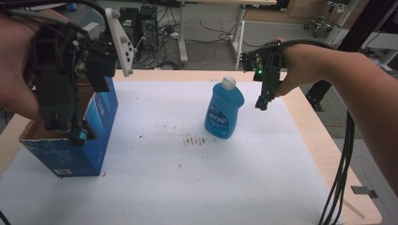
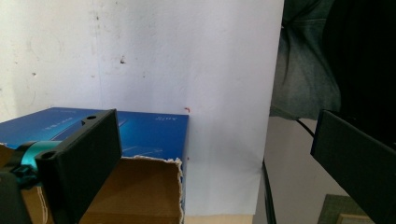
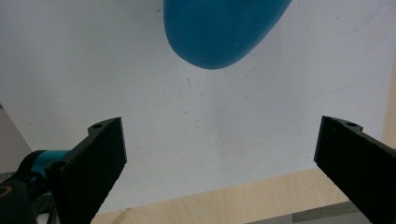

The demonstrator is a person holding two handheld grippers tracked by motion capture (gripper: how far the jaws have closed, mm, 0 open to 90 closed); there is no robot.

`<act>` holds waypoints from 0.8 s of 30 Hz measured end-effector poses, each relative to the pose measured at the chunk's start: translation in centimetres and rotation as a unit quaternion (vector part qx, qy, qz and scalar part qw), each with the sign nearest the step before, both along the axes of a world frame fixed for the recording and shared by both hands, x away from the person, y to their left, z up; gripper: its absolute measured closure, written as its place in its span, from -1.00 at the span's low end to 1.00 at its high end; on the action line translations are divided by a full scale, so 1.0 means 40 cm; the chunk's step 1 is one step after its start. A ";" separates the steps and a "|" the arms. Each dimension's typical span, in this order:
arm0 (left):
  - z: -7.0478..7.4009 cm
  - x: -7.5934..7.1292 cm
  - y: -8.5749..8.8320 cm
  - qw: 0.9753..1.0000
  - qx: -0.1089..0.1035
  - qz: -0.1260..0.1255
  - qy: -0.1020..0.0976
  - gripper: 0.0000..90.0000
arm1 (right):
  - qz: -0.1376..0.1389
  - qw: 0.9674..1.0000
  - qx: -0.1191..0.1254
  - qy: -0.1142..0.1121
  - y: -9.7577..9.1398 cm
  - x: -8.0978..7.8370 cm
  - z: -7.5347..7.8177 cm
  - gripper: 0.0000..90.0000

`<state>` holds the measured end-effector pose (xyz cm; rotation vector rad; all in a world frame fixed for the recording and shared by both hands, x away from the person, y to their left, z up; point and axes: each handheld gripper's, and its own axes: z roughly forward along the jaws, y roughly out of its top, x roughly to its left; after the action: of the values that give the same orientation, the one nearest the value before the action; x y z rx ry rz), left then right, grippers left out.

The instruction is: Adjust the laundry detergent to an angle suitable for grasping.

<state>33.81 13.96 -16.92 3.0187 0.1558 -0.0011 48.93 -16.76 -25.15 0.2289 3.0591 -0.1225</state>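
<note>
A light wooden table [image 1: 313, 123] carries a white sheet [image 1: 164, 187] that covers most of its top, with a patch of dark specks near the middle. At the sheet's left edge stands an open blue cardboard box [image 1: 101, 136], its top torn and its brown inside showing; in the left gripper view the torn rim lies just below the near jaw. Right of centre, toward the far edge of the sheet, a blue detergent bottle [image 1: 225, 111] with a white cap stands upright, well apart from the box.

The left claw [image 1: 70, 126], held in a hand at the left of the high view, hangs over the open box, pointing down, its jaws spread wide with nothing between them. The right claw [image 1: 263, 104], held in a hand reaching in from the right, hovers just beside the bottle on its right, clear of it; a green light glows on its body. Its jaws too stand wide apart and empty, and in the right gripper view the bottle's rounded blue body lies ahead of them, above bare white sheet.
</note>
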 end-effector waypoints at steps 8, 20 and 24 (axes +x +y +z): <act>-0.004 -0.001 0.000 1.000 0.002 0.004 -0.001 -0.96 | 0.006 1.000 0.000 0.002 0.008 0.001 -0.005 -0.97; -0.004 0.001 -0.003 1.000 0.002 0.000 -0.003 -0.96 | 0.004 1.000 -0.006 -0.003 0.007 -0.008 0.000 -0.97; -0.006 0.006 -0.008 1.000 0.003 0.000 -0.002 -0.96 | 0.003 1.000 -0.005 -0.002 0.001 -0.005 0.001 -0.97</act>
<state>34.06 13.65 -17.15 3.0252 0.1566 0.0054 48.71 -16.73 -25.13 0.2189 3.0550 -0.1376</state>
